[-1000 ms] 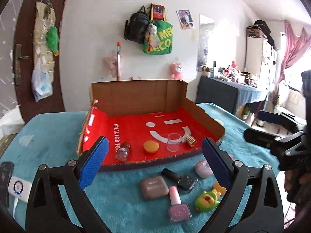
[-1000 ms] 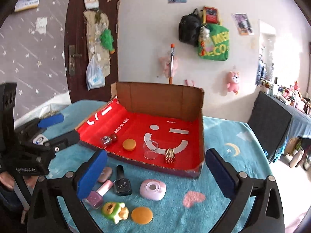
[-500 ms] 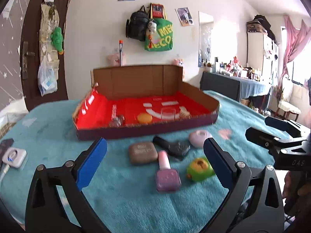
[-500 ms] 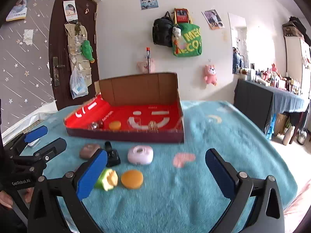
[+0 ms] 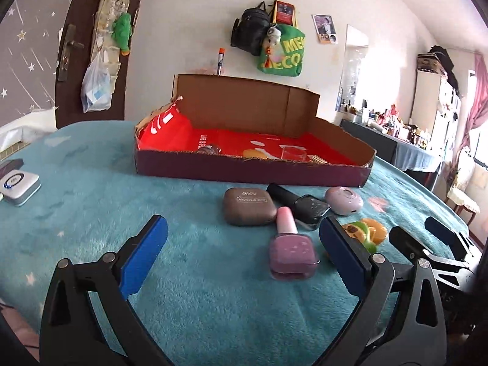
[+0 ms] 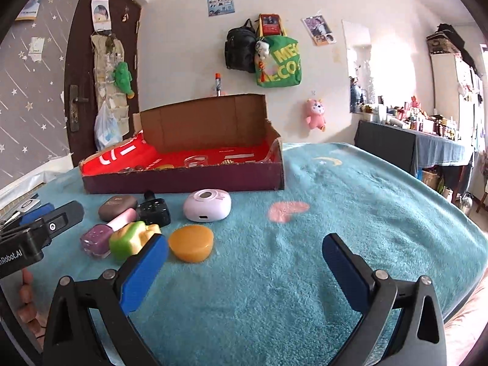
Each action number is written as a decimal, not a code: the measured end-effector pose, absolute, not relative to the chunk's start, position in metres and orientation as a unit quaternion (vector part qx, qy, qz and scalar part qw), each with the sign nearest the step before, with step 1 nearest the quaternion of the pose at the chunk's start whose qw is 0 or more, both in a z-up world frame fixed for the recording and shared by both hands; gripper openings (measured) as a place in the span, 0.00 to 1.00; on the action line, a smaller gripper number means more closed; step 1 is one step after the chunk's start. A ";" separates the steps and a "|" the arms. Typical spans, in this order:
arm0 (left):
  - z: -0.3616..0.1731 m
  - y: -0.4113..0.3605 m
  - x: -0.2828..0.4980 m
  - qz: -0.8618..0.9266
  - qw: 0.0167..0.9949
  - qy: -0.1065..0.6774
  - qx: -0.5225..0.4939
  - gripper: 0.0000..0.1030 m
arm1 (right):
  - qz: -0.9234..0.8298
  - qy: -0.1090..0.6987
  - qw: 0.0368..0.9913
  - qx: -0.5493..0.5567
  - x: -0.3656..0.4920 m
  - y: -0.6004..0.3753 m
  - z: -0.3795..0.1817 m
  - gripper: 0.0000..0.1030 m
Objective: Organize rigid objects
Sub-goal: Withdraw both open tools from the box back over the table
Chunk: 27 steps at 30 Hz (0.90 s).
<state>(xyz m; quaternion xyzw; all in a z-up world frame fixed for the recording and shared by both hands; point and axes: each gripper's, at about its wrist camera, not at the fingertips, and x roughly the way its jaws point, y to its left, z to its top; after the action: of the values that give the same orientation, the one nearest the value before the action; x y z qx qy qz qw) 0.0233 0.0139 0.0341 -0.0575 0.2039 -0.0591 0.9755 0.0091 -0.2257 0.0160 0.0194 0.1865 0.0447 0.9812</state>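
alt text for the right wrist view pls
The open right gripper hovers low over a teal blanket, near an orange disc and other small items. Behind them sits a red-lined cardboard box.

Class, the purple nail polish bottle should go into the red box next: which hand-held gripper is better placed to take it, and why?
Probably the left hand-held gripper: the purple nail polish bottle lies just ahead between its open fingers. The right hand-held gripper faces bare blanket.

bedroom, door organizer (image 6: pixel 113 70), wall bags (image 6: pixel 276 61)
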 end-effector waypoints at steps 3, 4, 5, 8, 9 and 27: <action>0.029 0.014 0.026 -0.052 0.975 0.209 -0.058 0.98 | 0.035 0.182 0.982 0.021 0.013 -0.226 0.012 1.00; 0.027 0.014 0.027 -0.051 0.974 0.211 -0.061 0.98 | 0.034 0.183 0.982 0.022 0.015 -0.226 0.011 1.00; 0.026 0.014 0.028 -0.051 0.974 0.212 -0.064 0.98 | 0.034 0.185 0.982 0.023 0.016 -0.227 0.010 1.00; 0.025 0.014 0.028 -0.051 0.974 0.212 -0.067 0.98 | 0.032 0.190 0.981 0.026 0.020 -0.228 0.008 1.00; 0.025 0.015 0.029 -0.051 0.973 0.213 -0.067 0.98 | 0.034 0.190 0.981 0.027 0.020 -0.229 0.007 1.00; 0.033 0.006 0.046 -0.077 0.951 0.297 -0.032 0.98 | 0.087 0.241 0.965 0.051 0.036 -0.231 0.013 1.00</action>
<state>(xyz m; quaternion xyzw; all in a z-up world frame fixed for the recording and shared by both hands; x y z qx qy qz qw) 0.0462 0.0058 0.0330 -0.0321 0.2966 -0.0772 0.9513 0.0355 -0.2309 0.0133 0.0507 0.2406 0.0867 0.9654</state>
